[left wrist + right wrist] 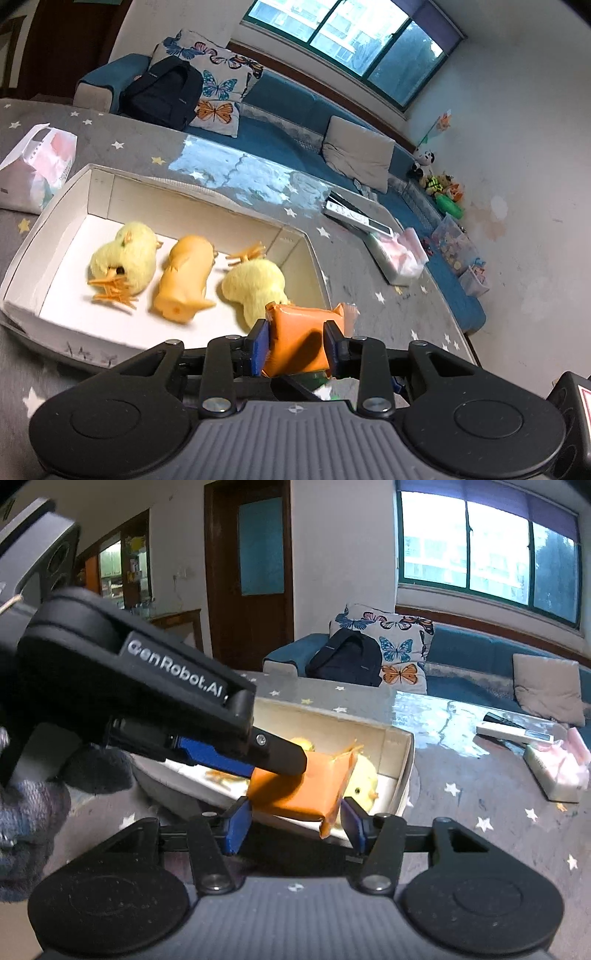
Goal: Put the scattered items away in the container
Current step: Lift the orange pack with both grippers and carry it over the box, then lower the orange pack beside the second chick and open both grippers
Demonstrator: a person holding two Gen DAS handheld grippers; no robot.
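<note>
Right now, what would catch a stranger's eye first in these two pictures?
First, the bright orange packet, pinched by the left gripper just over the near corner of the white box. Then the box's contents: two fluffy yellow chick toys with an orange toy lying between them. The right gripper sits open, close under the packet.

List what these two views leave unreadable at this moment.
- Left wrist view: the lower end of the orange packet held by the left claw is cut off by the claw body; green bits below it cannot be identified.
- Right wrist view: most of the white box interior is blocked by the left claw and the packet; only parts of the yellow chick toys show.
- Right claw: contact with the packet is unclear.
</note>
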